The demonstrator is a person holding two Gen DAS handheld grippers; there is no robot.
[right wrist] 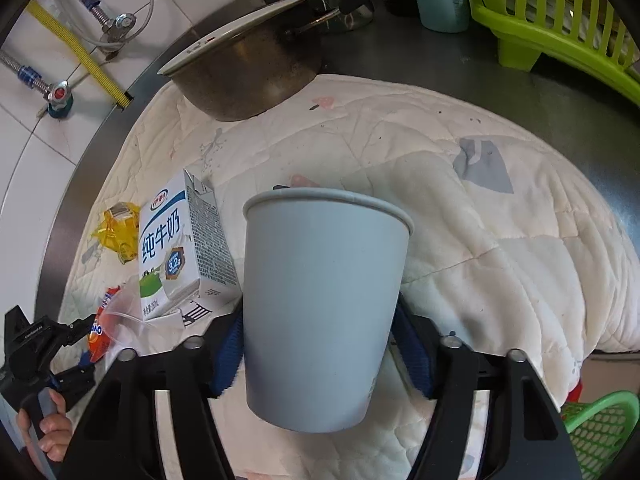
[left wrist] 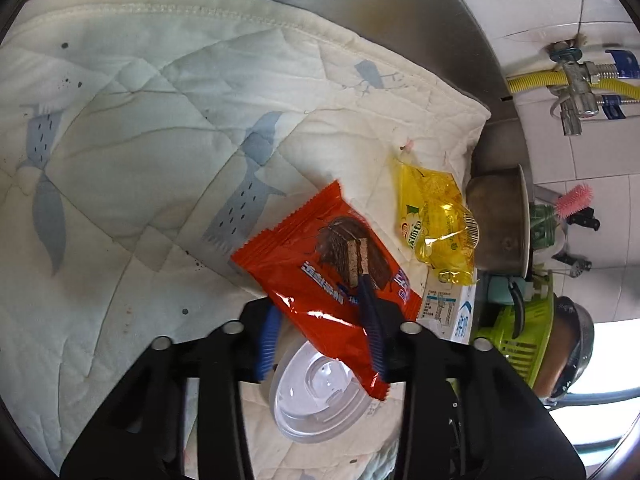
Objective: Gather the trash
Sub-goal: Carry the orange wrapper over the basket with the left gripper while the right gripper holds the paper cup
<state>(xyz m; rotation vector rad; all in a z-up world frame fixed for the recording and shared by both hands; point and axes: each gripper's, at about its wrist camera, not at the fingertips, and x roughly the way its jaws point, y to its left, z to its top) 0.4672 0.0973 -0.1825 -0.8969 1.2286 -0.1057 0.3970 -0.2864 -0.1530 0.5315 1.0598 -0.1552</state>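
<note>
up close, left tool (left wrist: 326, 320) pinching red wrapper (left wrist: 320, 276), right tool (right wrist: 320, 340) clamping grey cup (right wrist: 320, 304)

Wrapper (left wrist: 320, 276) atop lid (left wrist: 316, 396), on quilt (left wrist: 140, 160); carton (right wrist: 176, 248) beside cup (right wrist: 324, 304).

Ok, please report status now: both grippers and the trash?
Left gripper shut on red wrapper. Right gripper holds grey cup. Milk carton, yellow wrapper, lid remain.

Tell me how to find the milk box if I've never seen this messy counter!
Look at the quilted cloth spread on the steel counter, near the metal pot. In front of the pot lies the milk box, beside a crumpled yellow wrapper. It is the only stiff, boxy thing there, white and blue with green grass printed below.
</note>
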